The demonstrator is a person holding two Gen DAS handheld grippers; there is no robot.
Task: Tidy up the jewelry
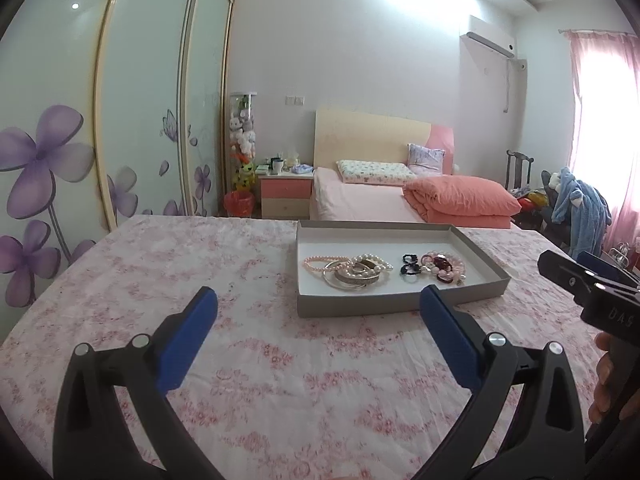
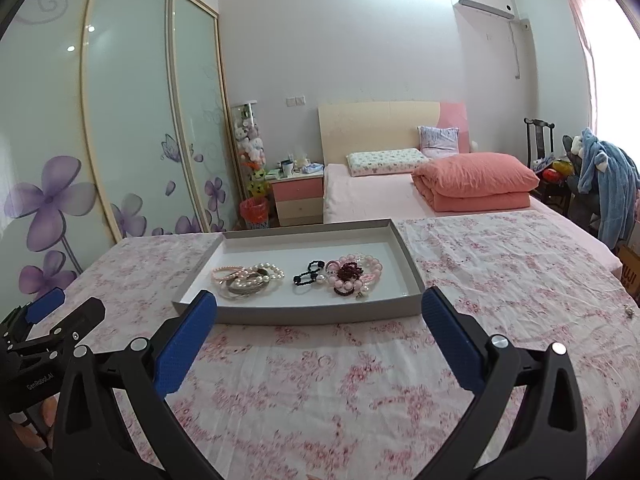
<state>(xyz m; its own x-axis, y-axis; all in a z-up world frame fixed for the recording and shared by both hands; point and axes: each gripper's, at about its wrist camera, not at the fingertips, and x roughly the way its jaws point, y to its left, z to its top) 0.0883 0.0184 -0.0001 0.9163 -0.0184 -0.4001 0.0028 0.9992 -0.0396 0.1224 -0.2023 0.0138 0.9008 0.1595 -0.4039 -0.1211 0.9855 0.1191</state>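
Both tongs hang over the flowered cloth (image 1: 260, 360) on the table, pointing slightly down toward the tray, and both are empty. The left gripper (image 1: 319, 306) stands with its blue pads spread wide, nothing between them but the pink-patterned cloth. The right gripper (image 2: 319, 308) is just as wide, also holding nothing.

The shallow grey tray (image 1: 360, 306) lies ahead of both, flat on the cloth. From the left tongs it sits ahead and a little to the right; from the right tongs, ahead and a little to the left, its near wall just beyond the fingertips in that view. Neither tool touches it.

Inside the tray, the jewelry lies in two heaps. The pearl and silver bracelets (image 1: 352, 270) are bunched on the side nearer the left tongs. The pink and dark beaded pieces (image 2: 352, 274) lie nearer the right tongs, with a small black beaded loop (image 2: 308, 274) between the heaps.
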